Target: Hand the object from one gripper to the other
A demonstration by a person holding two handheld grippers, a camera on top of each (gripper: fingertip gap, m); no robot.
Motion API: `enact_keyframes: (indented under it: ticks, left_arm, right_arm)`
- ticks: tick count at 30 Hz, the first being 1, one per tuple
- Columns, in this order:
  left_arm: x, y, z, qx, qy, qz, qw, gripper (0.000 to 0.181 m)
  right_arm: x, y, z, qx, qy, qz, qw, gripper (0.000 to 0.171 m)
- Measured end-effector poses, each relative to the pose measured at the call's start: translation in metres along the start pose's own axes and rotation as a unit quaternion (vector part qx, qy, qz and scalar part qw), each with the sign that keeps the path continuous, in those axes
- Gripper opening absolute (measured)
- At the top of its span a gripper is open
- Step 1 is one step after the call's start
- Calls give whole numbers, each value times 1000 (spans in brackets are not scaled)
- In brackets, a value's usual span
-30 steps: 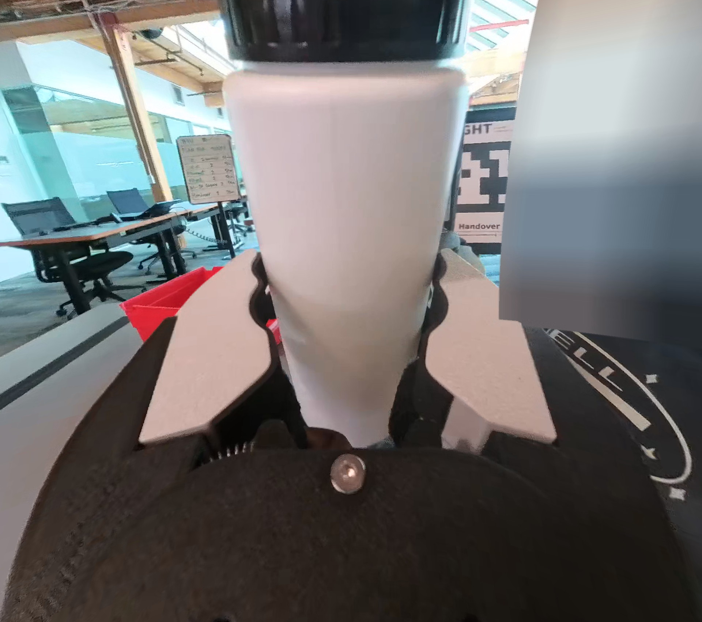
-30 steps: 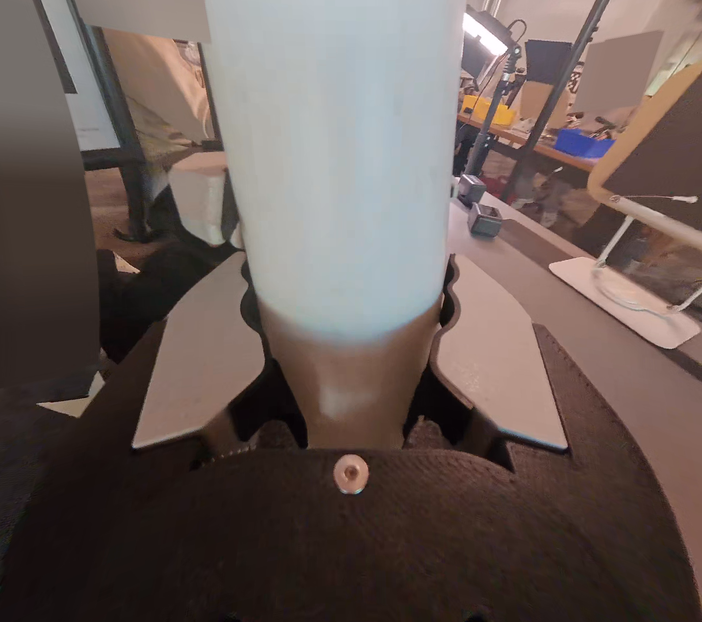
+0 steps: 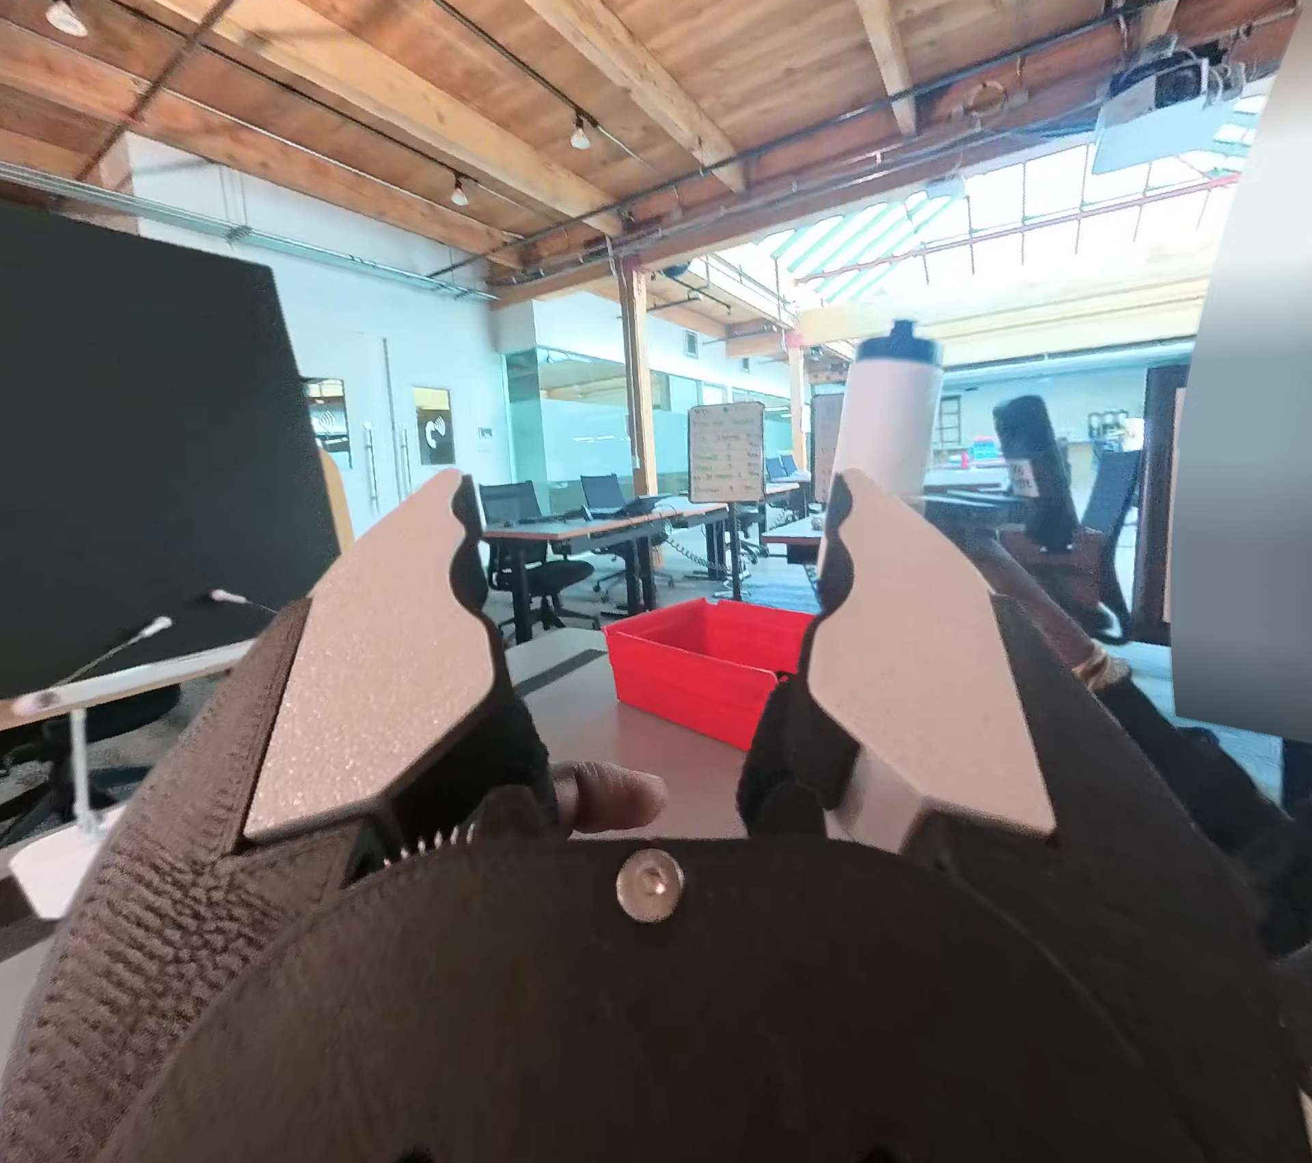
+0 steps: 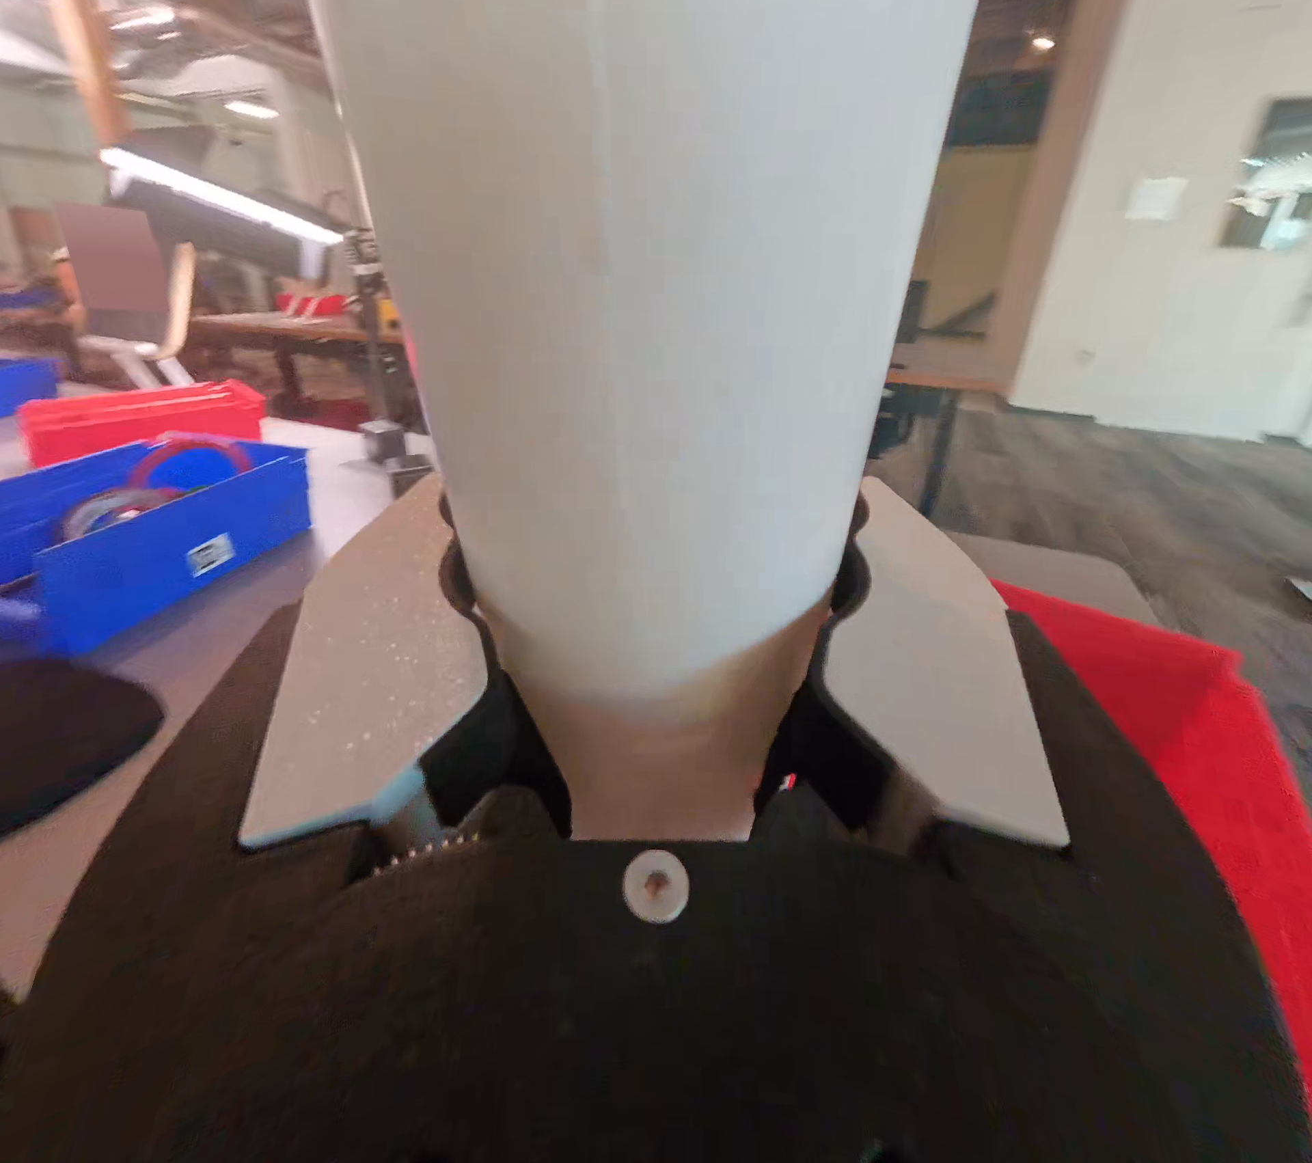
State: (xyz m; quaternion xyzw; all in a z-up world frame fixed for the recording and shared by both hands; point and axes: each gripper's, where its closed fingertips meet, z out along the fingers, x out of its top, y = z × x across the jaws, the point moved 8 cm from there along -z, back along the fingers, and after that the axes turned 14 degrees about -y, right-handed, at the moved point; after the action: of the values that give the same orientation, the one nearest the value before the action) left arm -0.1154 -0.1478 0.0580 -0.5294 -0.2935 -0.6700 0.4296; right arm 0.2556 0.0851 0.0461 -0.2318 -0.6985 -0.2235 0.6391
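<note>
A white bottle [image 4: 639, 277] with a black cap stands upright between the fingers of my right gripper [image 4: 653, 561], which is shut on its lower body. Its cap is out of frame in the right wrist view. In the left wrist view the same bottle [image 3: 887, 419] shows farther off to the right, with its lower part hidden behind my right finger [image 3: 916, 632]. My left gripper [image 3: 649, 490] is open and empty, apart from the bottle.
A red bin [image 3: 696, 653] sits on the grey table [image 3: 625, 724] ahead of the left gripper. A blue bin [image 4: 163, 532] with tape rolls and a red bin [image 4: 135, 419] lie left of the right gripper. Another red bin [image 4: 1171, 738] is under its right side.
Both grippers were shut on the bottle. The left gripper has let go, opened and drawn back. The right gripper keeps the bottle and has swung to face another way.
</note>
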Motion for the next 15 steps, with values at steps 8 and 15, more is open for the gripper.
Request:
enact_keyframes:
  ticks: [8, 15]
  left_arm:
    - [7, -5, -13, 44, 20, 52, 997, 89]
    - [8, -9, -17, 43, 25, 59, 997, 89]
  right_arm:
    - [-48, 94, 34, -105, -92, 93, 986, 101]
    - [-105, 160, 67, -176, -253, 150, 939, 101]
